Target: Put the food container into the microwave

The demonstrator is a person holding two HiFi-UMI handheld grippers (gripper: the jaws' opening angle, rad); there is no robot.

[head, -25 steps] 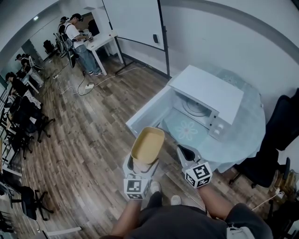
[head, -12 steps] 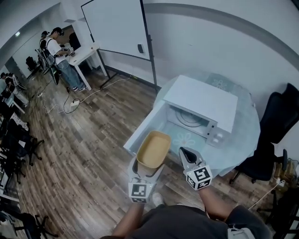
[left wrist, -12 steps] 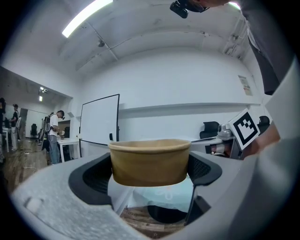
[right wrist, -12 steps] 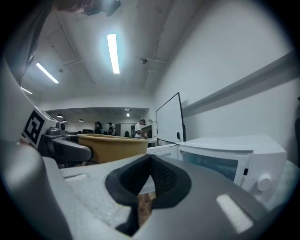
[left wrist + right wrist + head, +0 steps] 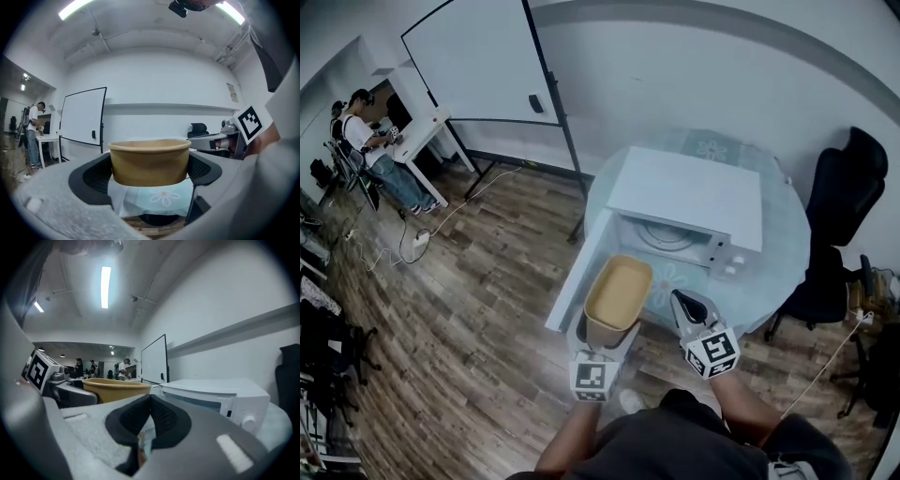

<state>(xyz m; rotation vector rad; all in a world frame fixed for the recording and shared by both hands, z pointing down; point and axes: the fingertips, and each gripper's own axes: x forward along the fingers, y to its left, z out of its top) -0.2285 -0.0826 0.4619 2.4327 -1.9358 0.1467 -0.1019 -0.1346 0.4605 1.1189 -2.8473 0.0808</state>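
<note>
Left gripper view shows the left gripper's (image 5: 150,165) fingers (image 5: 93,177) pinching the tan food container (image 5: 150,158) upright by its sides, its inside hidden behind the rim. In the right gripper view the right gripper's (image 5: 149,404) fingers (image 5: 169,420) are pressed together on nothing. Head view hides the left fingers under the container, which is held beside the open door (image 5: 579,272) of the white microwave (image 5: 689,195) on the bench (image 5: 792,248), nearer the opening than a second ago.
</note>
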